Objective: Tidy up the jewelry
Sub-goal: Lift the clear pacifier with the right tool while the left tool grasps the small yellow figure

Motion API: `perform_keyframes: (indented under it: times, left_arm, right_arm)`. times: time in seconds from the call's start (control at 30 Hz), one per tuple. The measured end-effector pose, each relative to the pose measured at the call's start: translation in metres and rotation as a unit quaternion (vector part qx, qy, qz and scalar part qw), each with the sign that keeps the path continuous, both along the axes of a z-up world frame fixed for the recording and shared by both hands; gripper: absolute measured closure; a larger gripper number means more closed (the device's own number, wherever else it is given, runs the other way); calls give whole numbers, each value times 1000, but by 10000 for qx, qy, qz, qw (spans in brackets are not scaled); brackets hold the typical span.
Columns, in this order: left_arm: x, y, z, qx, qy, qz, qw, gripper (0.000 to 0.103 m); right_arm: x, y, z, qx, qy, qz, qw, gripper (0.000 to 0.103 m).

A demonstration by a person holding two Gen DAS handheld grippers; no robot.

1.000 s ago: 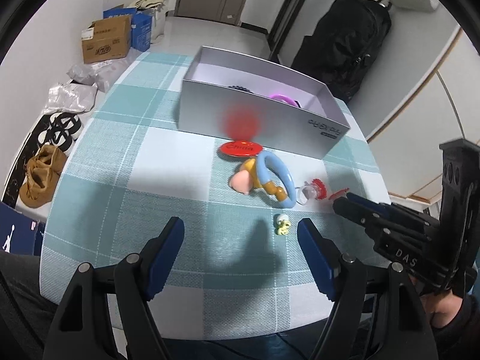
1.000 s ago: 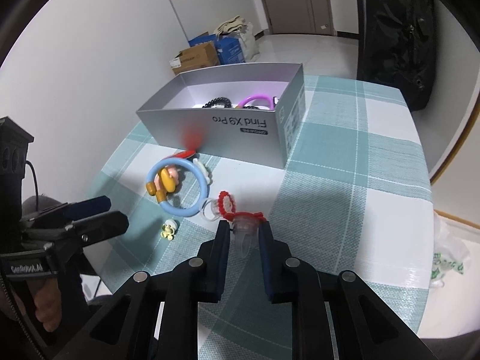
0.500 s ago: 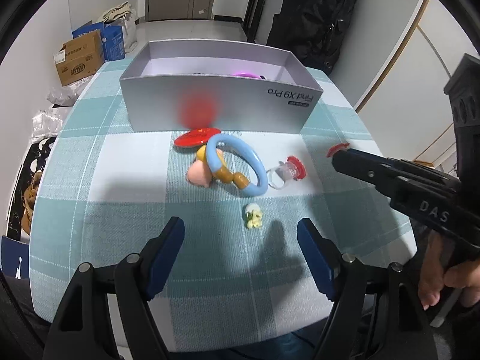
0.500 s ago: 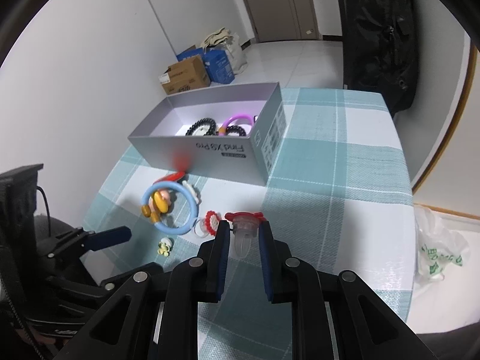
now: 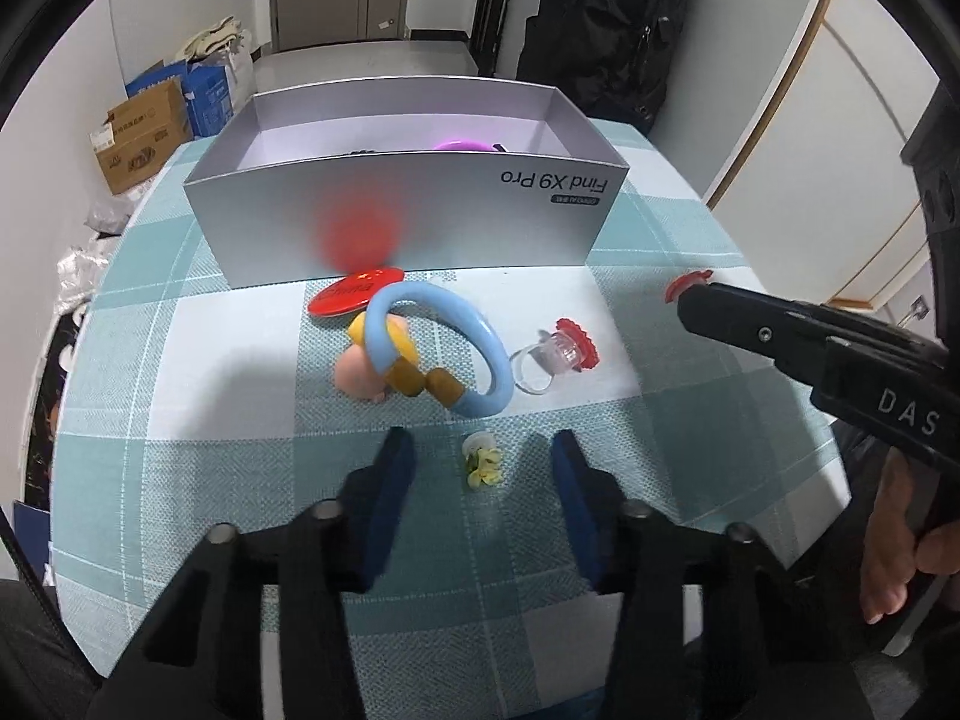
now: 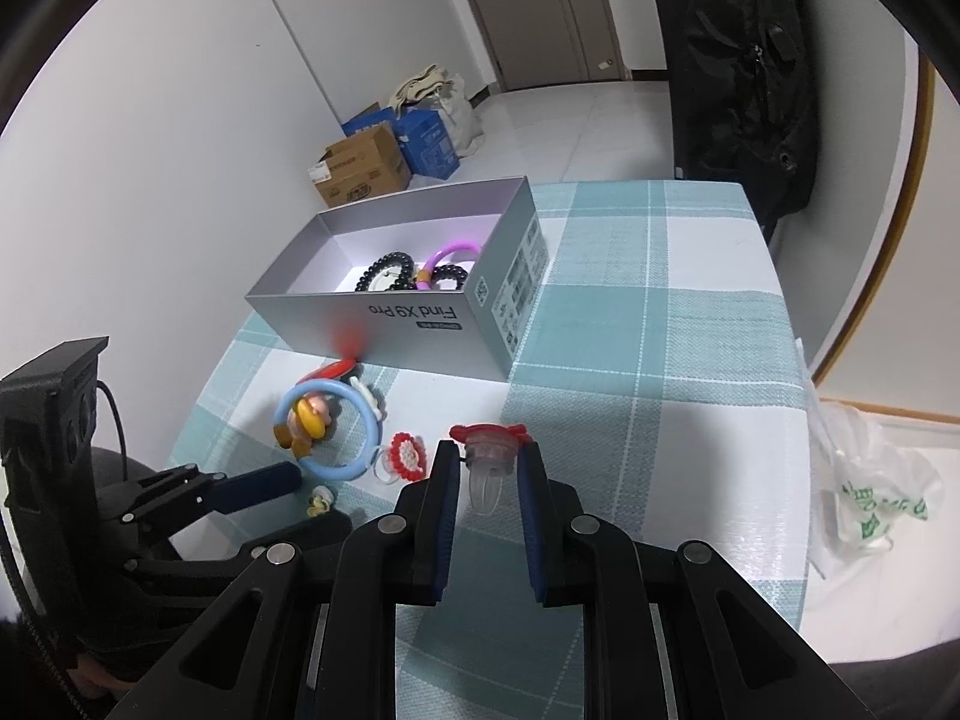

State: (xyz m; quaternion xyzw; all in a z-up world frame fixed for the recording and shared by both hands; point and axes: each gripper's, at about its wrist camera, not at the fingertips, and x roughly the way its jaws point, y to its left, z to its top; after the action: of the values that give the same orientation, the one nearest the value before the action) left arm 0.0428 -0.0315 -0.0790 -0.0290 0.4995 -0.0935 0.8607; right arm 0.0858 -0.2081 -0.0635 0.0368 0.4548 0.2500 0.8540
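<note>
My right gripper (image 6: 489, 462) is shut on a clear toy ring with a red top (image 6: 489, 450) and holds it above the table; it also shows in the left wrist view (image 5: 690, 294). My left gripper (image 5: 480, 456) is open, its fingers either side of a small yellow flower ring (image 5: 483, 459) on the cloth. A silver box (image 5: 408, 222) holds black and purple bracelets (image 6: 414, 270). In front of it lie a blue ring bracelet with a duck charm (image 5: 432, 354), a red disc (image 5: 354, 297) and a second red-topped clear ring (image 5: 558, 354).
The table has a teal and white check cloth (image 6: 660, 324). Its right edge is near a plastic bag (image 6: 870, 498) on the floor. Cardboard boxes (image 6: 366, 171) stand on the floor beyond the table. A black backpack (image 5: 606, 30) hangs behind the silver box.
My right gripper has lifted the red-topped ring off the cloth and higher. My left gripper has moved forward to the yellow flower ring and its fingers have narrowed around it.
</note>
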Motion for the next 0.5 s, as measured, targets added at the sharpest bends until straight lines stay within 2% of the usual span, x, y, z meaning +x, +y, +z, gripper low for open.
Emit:
perform_keyframes:
  times: [0.07,0.13,0.17,0.23,0.37,0.5]
  left_arm:
    - [0,-2,0,145,-16,-25,9999,71]
    - [-1,-4,-1,338,-52,-39,9994,83]
    - [-2,-6,-1,445,-80,-56,9990,84]
    - [-1,-6,-1,395,-76,-120,9991,95]
    - [-7,-18,0,713,-211,-430,9963,95]
    - [-12,-24,1,686,-224,-610,9955,95]
  right_arm:
    - [1,0,-2,9,49,-14,10000,85]
    - [1,0,-2,-9,56,-17,10000,85]
    - [1,1,-2,-10,54,-11,10000,85]
    - [0,2,-2,-17,40,2,10000,85]
    - [-1,3,-4,-32,56,16,10000,85]
    - [0,4,-9,-74,122,-16,9999,85]
